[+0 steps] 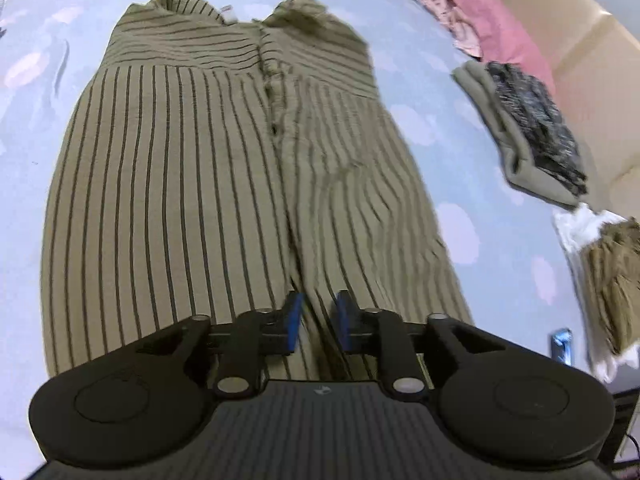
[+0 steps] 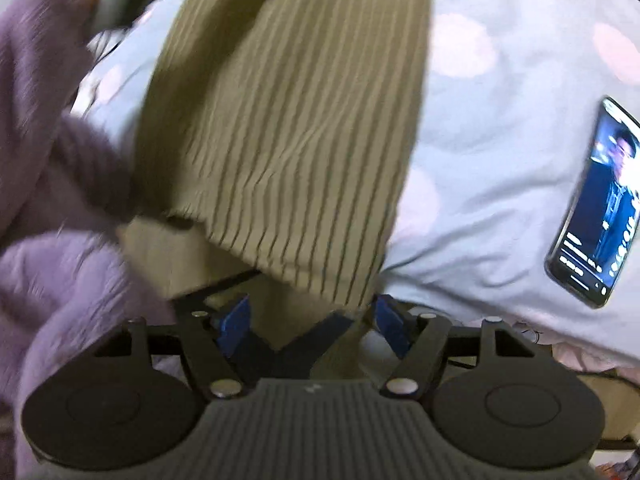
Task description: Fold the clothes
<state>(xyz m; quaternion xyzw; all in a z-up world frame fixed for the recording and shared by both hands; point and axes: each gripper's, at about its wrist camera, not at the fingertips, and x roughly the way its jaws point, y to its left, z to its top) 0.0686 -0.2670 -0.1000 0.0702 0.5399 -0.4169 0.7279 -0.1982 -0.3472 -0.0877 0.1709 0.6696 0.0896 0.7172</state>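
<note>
In the left wrist view, the striped shirt [image 1: 224,168] lies spread on the light blue sheet [image 1: 432,92], collar at the far end, and the left gripper [image 1: 317,322] hangs over its near hem with jaws a little apart and fabric between them, though I cannot tell if they pinch it. On the right, folded clothes [image 1: 532,132] lie in piles.

In the right wrist view, the right gripper [image 2: 312,326] is released, jaws wide, just under the shirt's hanging edge beside a purple sleeve [image 2: 48,152], with a phone [image 2: 596,208] on the right; I judge a fold of the hem is in hand, and next both need a firm hold.
</note>
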